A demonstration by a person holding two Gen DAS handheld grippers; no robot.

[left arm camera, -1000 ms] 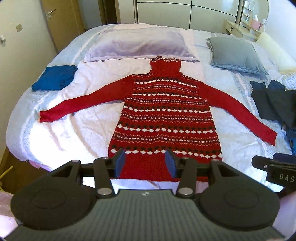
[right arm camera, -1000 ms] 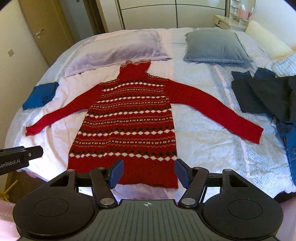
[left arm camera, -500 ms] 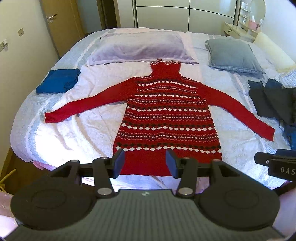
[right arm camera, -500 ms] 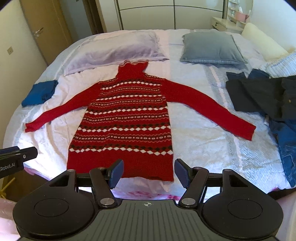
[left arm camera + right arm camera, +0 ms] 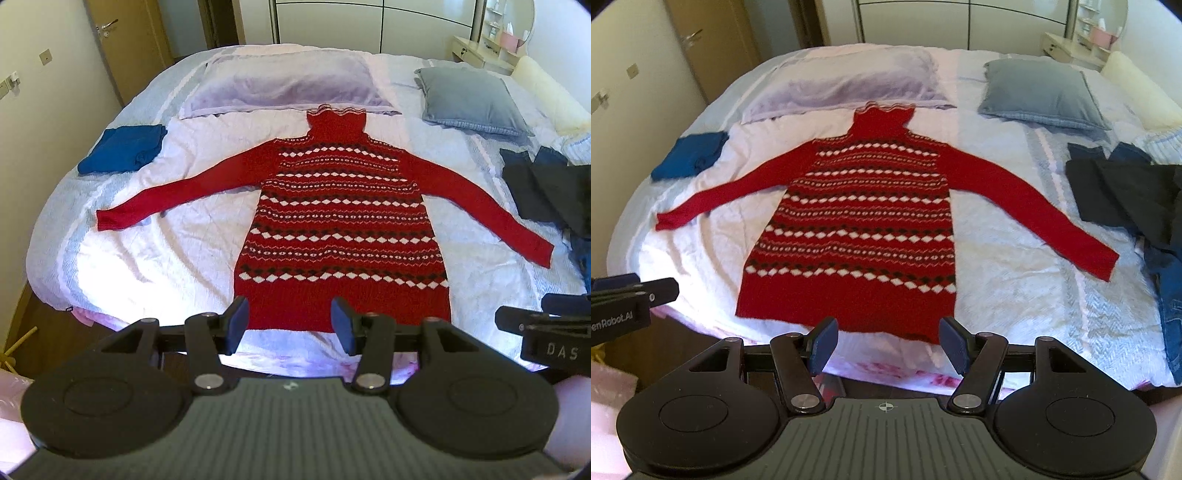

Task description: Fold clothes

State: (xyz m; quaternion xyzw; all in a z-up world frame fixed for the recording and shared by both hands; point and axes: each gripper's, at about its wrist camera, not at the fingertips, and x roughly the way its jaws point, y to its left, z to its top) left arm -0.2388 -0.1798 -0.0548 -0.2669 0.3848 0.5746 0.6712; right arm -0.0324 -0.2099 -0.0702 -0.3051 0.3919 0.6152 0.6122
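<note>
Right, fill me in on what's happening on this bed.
A person is holding two claws above the foot of the bed, about to fold a red patterned sweater spread flat with both sleeves out. The left claw and right claw are open and empty. A folded blue garment lies aside; dark clothes wait.
</note>
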